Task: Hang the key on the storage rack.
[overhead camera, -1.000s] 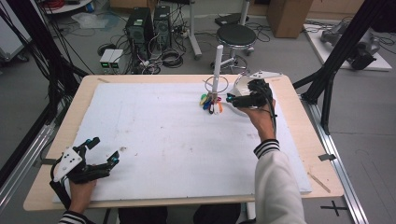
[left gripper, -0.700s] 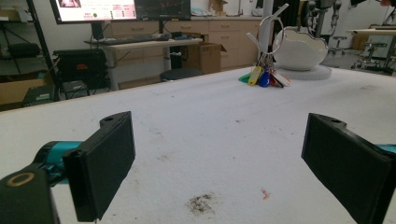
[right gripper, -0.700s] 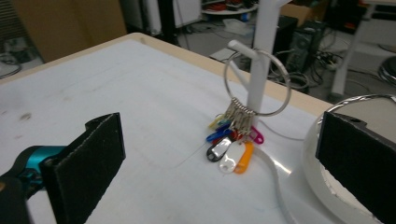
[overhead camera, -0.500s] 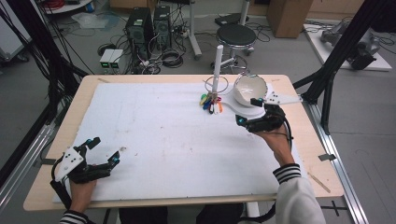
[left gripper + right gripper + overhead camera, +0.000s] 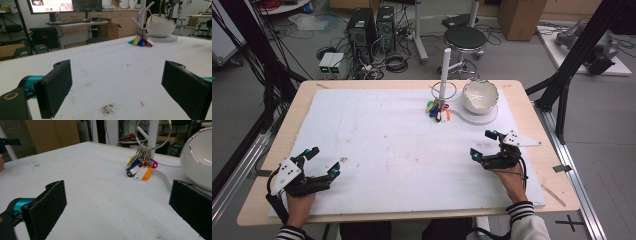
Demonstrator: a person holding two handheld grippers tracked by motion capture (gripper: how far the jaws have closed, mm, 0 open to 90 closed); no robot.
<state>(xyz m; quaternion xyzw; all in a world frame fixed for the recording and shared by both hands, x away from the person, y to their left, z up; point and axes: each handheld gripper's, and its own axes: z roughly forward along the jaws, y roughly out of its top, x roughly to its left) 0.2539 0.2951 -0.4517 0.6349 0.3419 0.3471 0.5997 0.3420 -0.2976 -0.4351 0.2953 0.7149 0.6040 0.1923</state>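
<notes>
Retreating from the key tags (image 5: 437, 110) to the near edge, right gripper (image 5: 485, 144) gapes empty; left gripper (image 5: 323, 161) likewise wide, suggesting a finished step.

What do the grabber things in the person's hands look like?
Each gripper, left and right, is black with flat black jaws, teal-blue bits near the tips, a pale three-cornered plate on top and a black cable. The sleeves have black-and-white striped cuffs.

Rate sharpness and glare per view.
High view: soft overall, even light, no glare. Left gripper view: key tags and bowl fairly sharp, near jaws soft, monitor bright. Right gripper view: key tags sharp, jaws blurred, bowl overexposed.
</notes>
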